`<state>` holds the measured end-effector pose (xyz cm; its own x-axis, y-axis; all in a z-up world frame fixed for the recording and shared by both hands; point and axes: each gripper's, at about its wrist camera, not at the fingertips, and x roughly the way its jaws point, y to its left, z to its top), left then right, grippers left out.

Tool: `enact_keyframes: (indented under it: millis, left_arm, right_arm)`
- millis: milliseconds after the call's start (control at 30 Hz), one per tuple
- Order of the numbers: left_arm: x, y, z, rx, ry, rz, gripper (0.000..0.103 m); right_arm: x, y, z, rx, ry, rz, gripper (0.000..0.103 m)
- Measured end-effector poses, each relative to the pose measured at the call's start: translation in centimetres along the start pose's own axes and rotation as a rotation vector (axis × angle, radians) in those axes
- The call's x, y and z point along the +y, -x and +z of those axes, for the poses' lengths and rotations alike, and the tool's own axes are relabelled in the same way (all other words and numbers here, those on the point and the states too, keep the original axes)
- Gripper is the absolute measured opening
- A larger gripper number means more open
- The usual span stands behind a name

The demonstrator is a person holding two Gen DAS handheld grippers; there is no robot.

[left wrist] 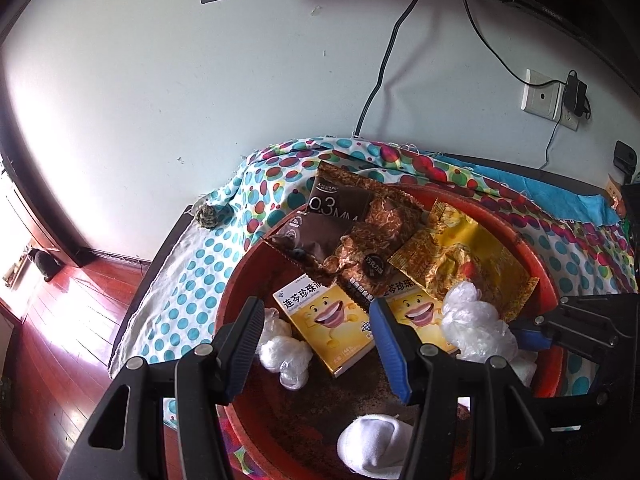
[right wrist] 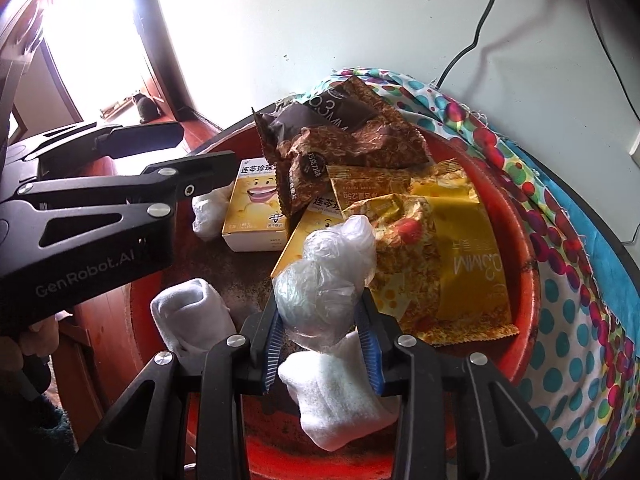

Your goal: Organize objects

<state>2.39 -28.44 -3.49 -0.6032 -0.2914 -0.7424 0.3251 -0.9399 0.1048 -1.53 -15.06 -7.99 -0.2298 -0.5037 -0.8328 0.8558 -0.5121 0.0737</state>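
Note:
A red round basin (left wrist: 532,256) (right wrist: 528,280) holds brown snack packets (left wrist: 352,224) (right wrist: 352,136), a yellow snack packet (left wrist: 468,256) (right wrist: 468,256), two yellow boxes (left wrist: 324,320) (right wrist: 256,208), crumpled plastic bags and white socks. My right gripper (right wrist: 322,320) is shut on a clear crumpled plastic bag (right wrist: 328,280) (left wrist: 472,324), above a white sock (right wrist: 340,396). My left gripper (left wrist: 316,344) is open over the basin, with a yellow box between its fingers. It shows in the right wrist view (right wrist: 192,160) at the left.
The basin sits on a polka-dot cloth (left wrist: 192,280) (right wrist: 568,340) on a table against a white wall. Another plastic bag (left wrist: 280,352) and a white sock (left wrist: 376,448) (right wrist: 192,316) lie in the basin. A wooden floor (left wrist: 60,340) lies left. Cables (left wrist: 380,68) hang down the wall.

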Motion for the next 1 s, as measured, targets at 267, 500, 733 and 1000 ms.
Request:
enact_keyframes:
  millis: [267, 500, 733, 1000]
  left_arm:
    - [0.3, -0.5, 0.0, 0.023, 0.025, -0.002, 0.056]
    - [0.5, -0.7, 0.0, 0.026, 0.045, 0.001, 0.056]
    - [0.3, -0.8, 0.3, 0.035, 0.057, 0.008, 0.056]
    - [-0.9, -0.6, 0.5, 0.042, 0.037, 0.019, 0.056]
  right_arm:
    - [-0.1, 0.1, 0.3, -0.006, -0.009, 0.0, 0.043]
    - [0.0, 0.9, 0.3, -0.027, -0.004, -0.001, 0.062]
    - [0.2, 3.6, -0.8, -0.052, -0.004, -0.013, 0.075]
    - [-0.3, 7.0, -3.8, -0.05, -0.04, -0.076, 0.087]
